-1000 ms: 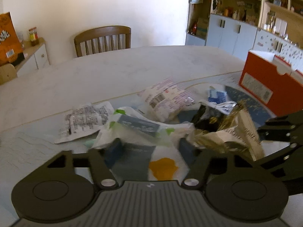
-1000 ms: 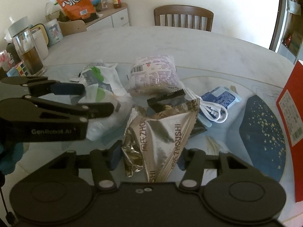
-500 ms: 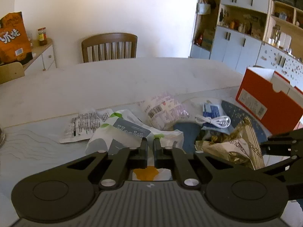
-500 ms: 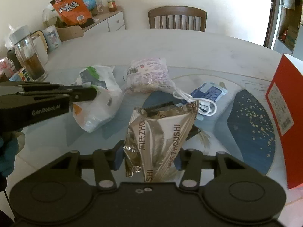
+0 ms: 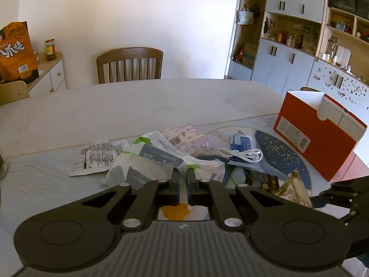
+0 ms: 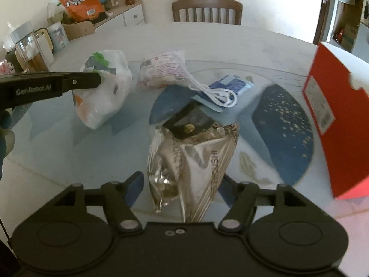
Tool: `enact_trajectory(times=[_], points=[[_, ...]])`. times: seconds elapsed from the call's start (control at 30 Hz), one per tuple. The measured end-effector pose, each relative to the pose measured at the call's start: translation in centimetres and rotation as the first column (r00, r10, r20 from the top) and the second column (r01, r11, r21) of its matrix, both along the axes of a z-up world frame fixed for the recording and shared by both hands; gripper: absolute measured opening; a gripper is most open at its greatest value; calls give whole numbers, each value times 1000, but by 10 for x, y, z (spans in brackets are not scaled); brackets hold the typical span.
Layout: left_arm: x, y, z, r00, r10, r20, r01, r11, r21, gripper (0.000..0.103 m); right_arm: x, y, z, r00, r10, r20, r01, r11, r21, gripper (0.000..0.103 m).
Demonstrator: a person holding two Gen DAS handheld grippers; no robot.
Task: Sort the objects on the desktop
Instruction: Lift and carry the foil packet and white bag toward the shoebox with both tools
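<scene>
Beside the red box (image 6: 341, 124) on the bench (image 5: 138, 106), the white bag (image 6: 103, 97) hangs pinched in the closed left hand-held gripper (image 5: 183, 182), near the pink packet (image 6: 163, 69). Nearer the box, the right hand-held gripper (image 6: 182, 184) has just been opening; the foil snack bag (image 6: 191, 161) sits between its spread fingers.

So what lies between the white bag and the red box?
In the right wrist view: the pink snack packet, white cable on a blue packet, then the speckled blue mat.
</scene>
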State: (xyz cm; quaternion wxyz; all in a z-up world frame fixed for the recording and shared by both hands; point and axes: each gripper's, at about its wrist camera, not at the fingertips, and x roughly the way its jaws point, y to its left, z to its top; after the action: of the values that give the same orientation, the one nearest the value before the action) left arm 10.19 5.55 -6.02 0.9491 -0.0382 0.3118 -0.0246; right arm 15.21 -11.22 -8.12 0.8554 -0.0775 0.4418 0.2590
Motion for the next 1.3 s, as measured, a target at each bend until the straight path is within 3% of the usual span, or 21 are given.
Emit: enact_trajectory(times=[0.23,0.27,0.3,0.43,0.9,1.3], points=[[-2,-8,0,1000,-14,-3,14,1000,3,4,-5,-9,9,999,-39,36,39,999,13,66],[-2,-9,0,1000,-16,-3,16,1000,4,4,-4,-8,10,998,-45,41,45,999,13,64],[-2,-10,0,1000,-18,-4,18,1000,5,4,-4,-8,9,998,-48,44,47,999,18,52],[-6,-13,2,1000,-29,0,29,1000,7,4,-8,-10,13,996,-68,49,67,998,15,45],[-18,-39,27,996,-92,18,92,996,-6,4,-22,-43,41,986,-139,90,134,989,58,36],[-20,-69,49,989,-142,31,142,990,-12,4,-27,-70,66,979,-170,109,158,981,109,36]])
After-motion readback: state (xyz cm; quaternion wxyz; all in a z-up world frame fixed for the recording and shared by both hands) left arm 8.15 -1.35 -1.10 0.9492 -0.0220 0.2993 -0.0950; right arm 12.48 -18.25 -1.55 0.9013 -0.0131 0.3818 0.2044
